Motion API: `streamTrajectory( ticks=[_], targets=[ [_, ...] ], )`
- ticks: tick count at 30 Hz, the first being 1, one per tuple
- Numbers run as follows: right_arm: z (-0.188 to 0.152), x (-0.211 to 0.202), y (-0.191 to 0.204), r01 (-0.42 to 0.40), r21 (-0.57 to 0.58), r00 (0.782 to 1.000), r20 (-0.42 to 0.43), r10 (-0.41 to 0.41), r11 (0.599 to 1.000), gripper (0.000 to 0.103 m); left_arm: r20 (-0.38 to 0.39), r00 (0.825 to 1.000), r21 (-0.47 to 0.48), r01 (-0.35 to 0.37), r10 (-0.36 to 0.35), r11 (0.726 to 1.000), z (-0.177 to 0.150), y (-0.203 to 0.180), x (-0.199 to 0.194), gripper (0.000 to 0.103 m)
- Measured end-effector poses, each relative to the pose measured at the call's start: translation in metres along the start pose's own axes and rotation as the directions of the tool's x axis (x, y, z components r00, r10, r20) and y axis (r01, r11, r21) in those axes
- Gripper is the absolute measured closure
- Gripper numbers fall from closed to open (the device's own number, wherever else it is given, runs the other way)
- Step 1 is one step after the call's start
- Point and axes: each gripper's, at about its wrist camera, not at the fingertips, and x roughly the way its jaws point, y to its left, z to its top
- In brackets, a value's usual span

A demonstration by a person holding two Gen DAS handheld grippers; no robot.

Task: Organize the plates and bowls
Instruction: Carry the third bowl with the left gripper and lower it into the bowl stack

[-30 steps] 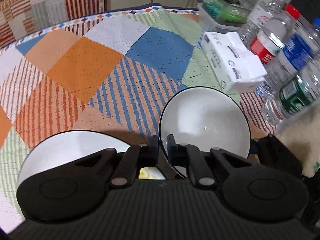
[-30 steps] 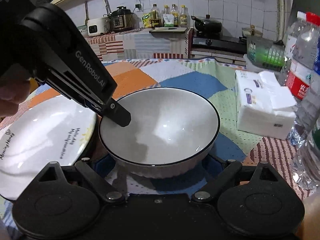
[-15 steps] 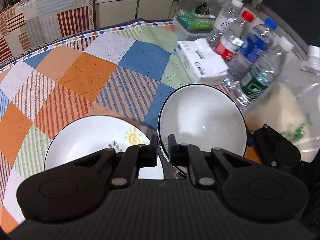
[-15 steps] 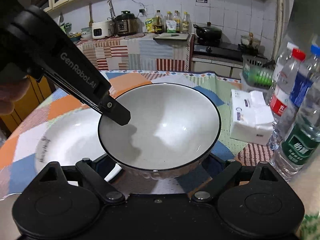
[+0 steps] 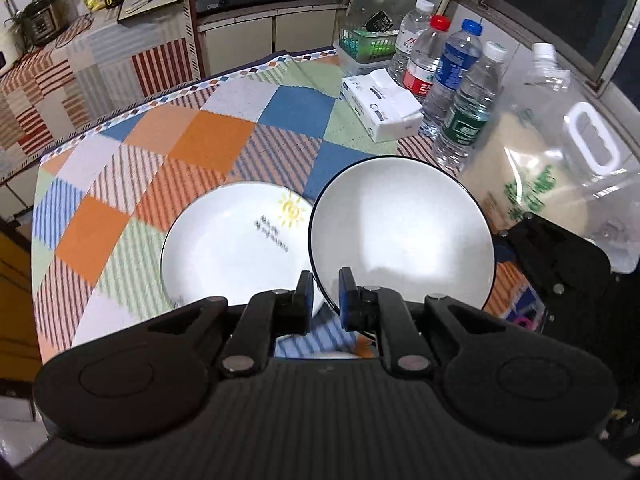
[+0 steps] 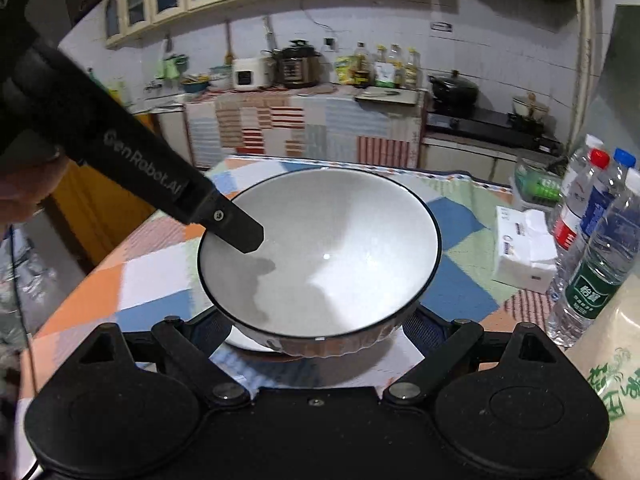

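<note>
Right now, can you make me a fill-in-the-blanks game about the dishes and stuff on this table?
1. The white plate has a yellow ___ drawn on it.
2. The plate lies on a colourful checked ___.
3. The water bottle with the red label has a ___ cap.
4. The round grey dish with nothing inside it is a ___.

Missing words: sun; tablecloth; red; bowl
</note>
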Motion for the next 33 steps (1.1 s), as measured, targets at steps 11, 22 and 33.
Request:
streamTrajectory(
  ticks=[11, 22, 33],
  targets=[
    [-0.025, -0.027, 0.052, -0.114, -0.086, 0.992, -0.068, 0.109, 0.990, 0.008, -0.092, 0.994, -0.104, 0.043, -0.053, 0.994, -0.068, 0.023, -0.018, 0.092],
    [-0.052, -0.002, 0.070, -0.195, -0.049, 0.966, -0.180, 0.183, 0.980, 0.008, -0.232, 0.972, -0.122, 0.013, -0.041, 0.992, -0.097, 0.034, 0.008, 0.092],
    [-0.067, 0.015, 0.082, -0.172, -0.121, 0.962, -0.235, 0.140, 0.978, 0.009, -0.281, 0.958, -0.057, -0.073, 0.054, 0.996, -0.105, 0.026, 0.035, 0.092]
  ],
)
